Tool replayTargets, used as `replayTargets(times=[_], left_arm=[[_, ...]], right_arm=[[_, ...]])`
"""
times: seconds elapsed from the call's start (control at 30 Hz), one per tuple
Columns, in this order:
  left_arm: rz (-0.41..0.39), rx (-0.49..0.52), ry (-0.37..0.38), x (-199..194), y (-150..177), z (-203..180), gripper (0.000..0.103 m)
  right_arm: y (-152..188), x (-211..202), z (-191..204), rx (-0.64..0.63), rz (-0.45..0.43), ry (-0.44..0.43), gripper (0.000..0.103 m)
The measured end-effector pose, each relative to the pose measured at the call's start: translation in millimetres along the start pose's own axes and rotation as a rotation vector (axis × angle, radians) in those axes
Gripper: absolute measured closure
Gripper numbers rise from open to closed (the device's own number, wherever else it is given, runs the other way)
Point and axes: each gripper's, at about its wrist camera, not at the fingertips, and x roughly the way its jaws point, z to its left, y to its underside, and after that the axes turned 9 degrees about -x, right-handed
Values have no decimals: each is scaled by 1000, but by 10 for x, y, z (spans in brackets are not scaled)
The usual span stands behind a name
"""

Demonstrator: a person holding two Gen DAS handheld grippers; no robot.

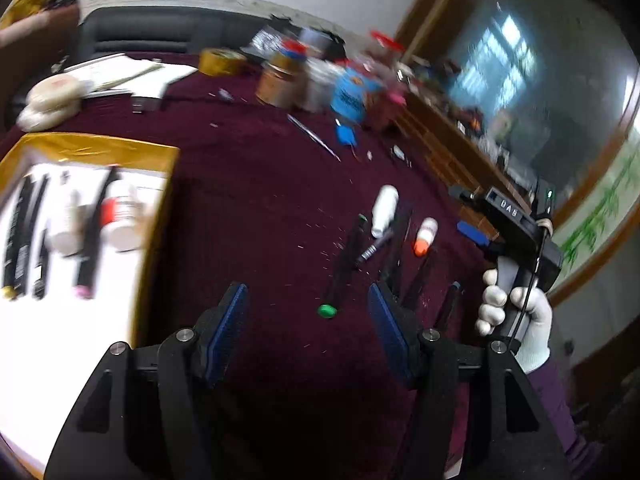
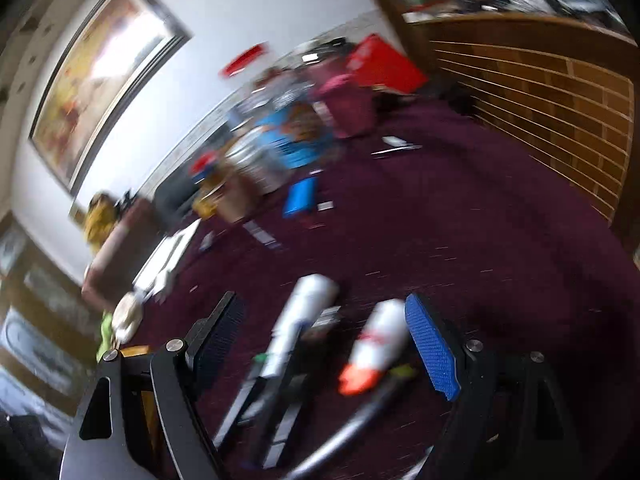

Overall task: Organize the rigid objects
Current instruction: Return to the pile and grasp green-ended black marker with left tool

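Observation:
On the dark red tablecloth (image 1: pixel 260 200) lie a white bottle (image 1: pixel 385 210), a small orange-capped bottle (image 1: pixel 425 236), a silver-tipped marker (image 1: pixel 374 246) and several black pens, one of them green-capped (image 1: pixel 326 311). My left gripper (image 1: pixel 308 296) hangs open above the green-capped pen without touching it. At the left, a gold-rimmed white box (image 1: pixel 100 148) holds black pens (image 1: pixel 20 236) and a red-labelled bottle (image 1: pixel 120 216) in a row. In the blurred right wrist view, my right gripper (image 2: pixel 324 304) stands open over the white bottle (image 2: pixel 308 308) and the orange-capped bottle (image 2: pixel 376 344).
A gloved hand (image 1: pixel 516 312) holds the right gripper's handle at the right. Along the table's far side stand a tape roll (image 1: pixel 220 60), a brown jar (image 1: pixel 280 80), a blue pack (image 1: pixel 352 96) and papers (image 1: pixel 132 72). A wooden cabinet (image 1: pixel 440 132) borders the right.

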Motion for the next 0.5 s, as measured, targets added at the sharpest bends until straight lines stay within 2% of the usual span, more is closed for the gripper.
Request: replayTargets(times=[0.13, 0.2, 0.27, 0.4, 0.47, 0.5], left_arm=[[47, 85, -46, 399, 62, -326, 42], [66, 142, -90, 625, 91, -469, 42], [77, 182, -121, 778, 123, -546, 42], [101, 223, -163, 1107, 178, -638, 42], [98, 253, -183, 1234, 203, -672, 56], [92, 284, -207, 1292, 220, -689, 83]], right_arm=[[43, 56, -334, 34, -17, 5, 24], [60, 130, -379, 52, 6, -2, 24], [61, 96, -468, 80, 14, -51, 24], [133, 133, -462, 81, 49, -84, 24], [158, 152, -459, 84, 65, -97, 24], [170, 151, -463, 85, 66, -99, 24]])
